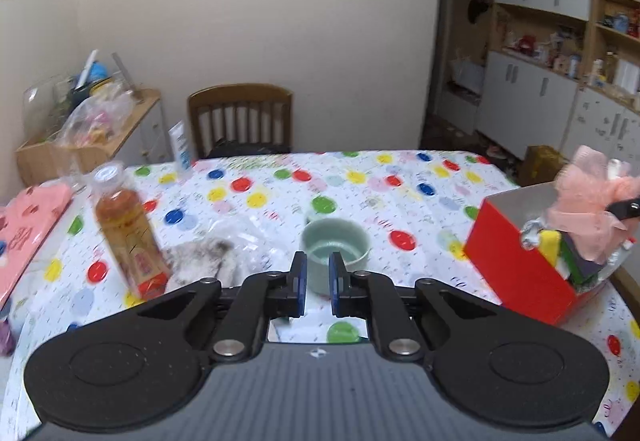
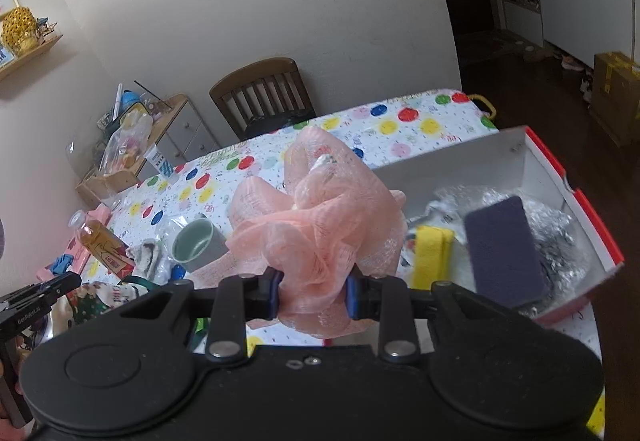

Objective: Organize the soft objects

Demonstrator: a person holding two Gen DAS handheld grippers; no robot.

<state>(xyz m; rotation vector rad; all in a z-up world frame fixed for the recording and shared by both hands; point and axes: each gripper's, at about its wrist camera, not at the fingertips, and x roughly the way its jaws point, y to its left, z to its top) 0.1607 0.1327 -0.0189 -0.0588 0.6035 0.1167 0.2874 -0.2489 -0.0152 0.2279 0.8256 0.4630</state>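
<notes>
My right gripper (image 2: 312,291) is shut on a pink mesh bath pouf (image 2: 320,217) and holds it in the air just left of the red box (image 2: 576,201). The box holds a yellow sponge (image 2: 430,253), a dark purple sponge (image 2: 506,249) and crinkled clear plastic. In the left wrist view the pouf (image 1: 592,197) hangs over the red box (image 1: 516,261) at the right table edge. My left gripper (image 1: 318,281) is empty, its jaws a narrow gap apart, low over the table in front of a pale green cup (image 1: 335,247). A grey fuzzy cloth in a clear bag (image 1: 208,261) lies left of the cup.
A tea bottle (image 1: 128,237) stands left of the grey cloth. A pink board (image 1: 28,225) lies at the table's left edge. A wooden chair (image 1: 240,119) stands behind the dotted tablecloth (image 1: 360,181). A side cabinet with clutter (image 1: 88,121) is at far left.
</notes>
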